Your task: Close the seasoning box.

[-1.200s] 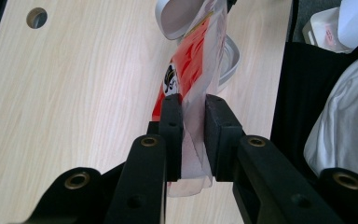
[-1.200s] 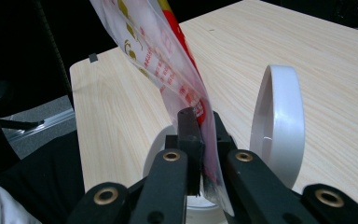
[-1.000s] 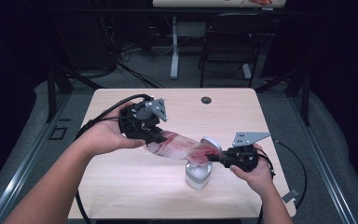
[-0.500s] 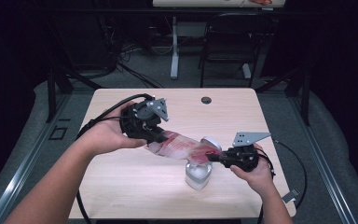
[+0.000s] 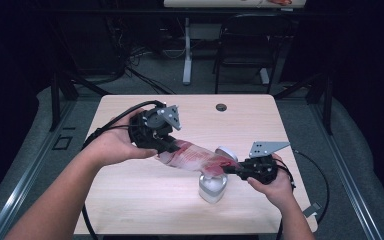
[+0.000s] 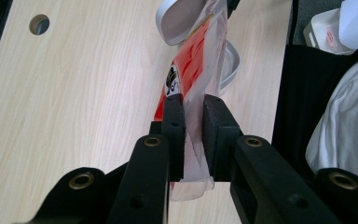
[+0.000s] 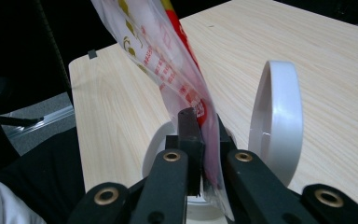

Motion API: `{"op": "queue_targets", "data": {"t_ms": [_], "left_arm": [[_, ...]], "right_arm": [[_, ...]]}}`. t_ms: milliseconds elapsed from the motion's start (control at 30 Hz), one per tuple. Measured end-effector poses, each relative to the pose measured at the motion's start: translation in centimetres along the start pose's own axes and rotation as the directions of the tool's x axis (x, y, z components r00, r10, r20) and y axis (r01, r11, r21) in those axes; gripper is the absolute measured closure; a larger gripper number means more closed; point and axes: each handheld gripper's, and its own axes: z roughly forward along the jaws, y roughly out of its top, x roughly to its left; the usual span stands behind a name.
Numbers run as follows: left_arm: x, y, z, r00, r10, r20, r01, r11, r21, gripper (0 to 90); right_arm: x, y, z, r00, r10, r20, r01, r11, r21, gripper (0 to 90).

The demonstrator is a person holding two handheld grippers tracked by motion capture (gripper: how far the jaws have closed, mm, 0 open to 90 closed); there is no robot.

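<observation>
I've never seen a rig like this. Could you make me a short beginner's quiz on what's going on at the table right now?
1. True or false: the red and clear plastic bag lies flat on the table.
2. What stands under the bag's lower end? A) a white container B) a blue bowl C) a book
3. Which gripper's fingers clamp the bag end nearer the container?

Key:
1. False: it is held up between the left gripper and the right gripper.
2. A, the white container, lid open.
3. The right gripper's.
</observation>
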Motion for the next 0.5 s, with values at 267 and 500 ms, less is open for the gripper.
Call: {"op": "queue_targets", "data": {"t_ms": [267,500], "left_arm": [[-0.06,0.04,-0.18,1.0,0.001,0.007,-0.001,1.0,-0.009,80.6],[-0.03,0.24,-0.09,0.9999,0.006,0.015,-0.006,1.0,-0.006,80.6]], "right_arm": [[0.13,0.17,-0.36,0.9999,-0.008,-0.012,0.008,1.0,0.004,89.1],[0.25,0.12,-0.6,0.9998,-0.011,-0.018,0.011,1.0,0.013,89.1]]}}
